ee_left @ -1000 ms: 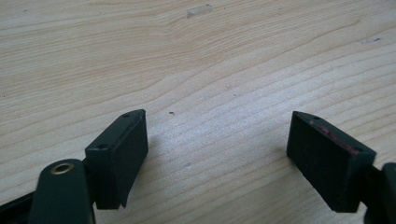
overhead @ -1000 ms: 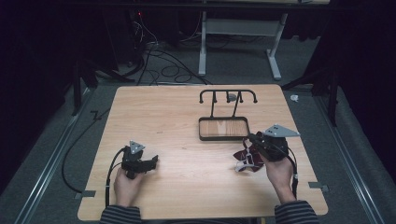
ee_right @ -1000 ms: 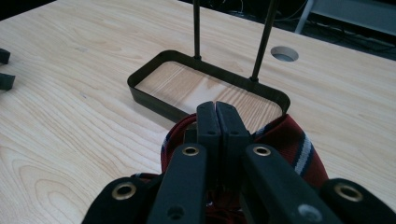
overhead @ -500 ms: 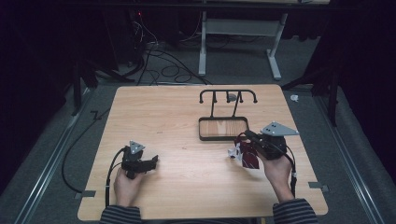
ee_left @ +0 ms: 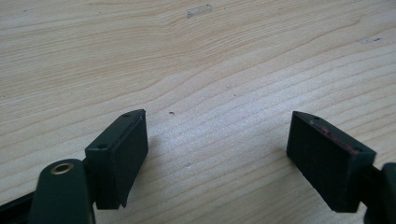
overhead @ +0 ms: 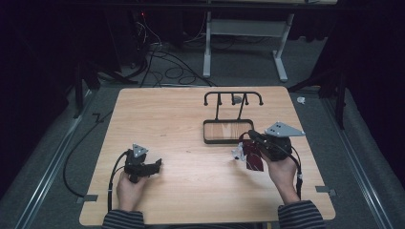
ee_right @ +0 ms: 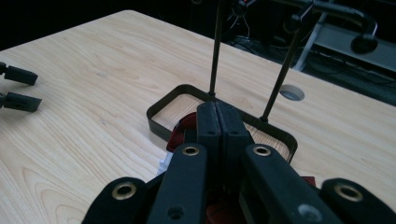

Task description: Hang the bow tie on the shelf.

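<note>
Right gripper [overhead: 250, 143], right of centre, fingers pressed together on a dark red packet [overhead: 253, 160] just off the black rack [overhead: 228, 131]'s base tray. Left gripper [overhead: 152, 167], lower left, fingers spread wide, empty, over bare tabletop [overhead: 181, 119]. Judged step: carrying the packet to the rack; next calls for lifting it toward the hooks.

The table [overhead: 181, 119] is pale wood with a visible grain, smooth and faintly sheened. On its far right stands a rack [overhead: 228, 128] of thin dark metal rod with a flat metal band as its base frame, matt. The left gripper [ee_left: 219, 154] has matt black plastic jaws, their pads finely textured, with a brass-coloured rivet. The right gripper [ee_right: 218, 122] is the same matt black, pressed together on a dark red item [overhead: 253, 160], material unclear. The floor [overhead: 334, 95] looks like grey carpet.
</note>
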